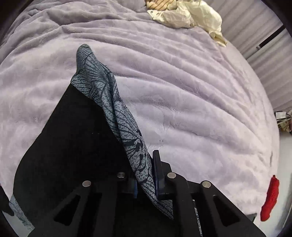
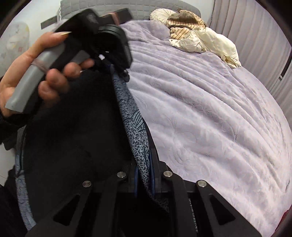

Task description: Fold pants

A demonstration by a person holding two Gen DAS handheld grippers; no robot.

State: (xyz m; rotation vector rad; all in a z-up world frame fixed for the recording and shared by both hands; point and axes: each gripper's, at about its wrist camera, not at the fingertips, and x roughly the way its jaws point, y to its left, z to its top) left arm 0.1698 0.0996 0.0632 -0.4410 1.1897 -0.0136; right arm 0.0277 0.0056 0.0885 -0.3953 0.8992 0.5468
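The pants [image 1: 116,109] are blue-grey with a dark leaf print and a black inner side [image 1: 73,136]. In the left wrist view they hang lifted above the bed, and my left gripper [image 1: 146,175] is shut on a folded edge of the printed cloth. In the right wrist view my right gripper [image 2: 144,175] is shut on the pants [image 2: 135,138] too, with the black side bulging to its left. The left gripper [image 2: 118,71] shows there at the upper left, held by a hand [image 2: 36,60], and grips the same edge further up.
A lavender plush blanket [image 1: 182,91] covers the bed. A pile of cream and striped clothes [image 2: 200,38] lies near the grey headboard [image 2: 146,11]. A red item [image 1: 270,198] sits at the bed's right edge. Pale curtains [image 2: 255,36] hang on the right.
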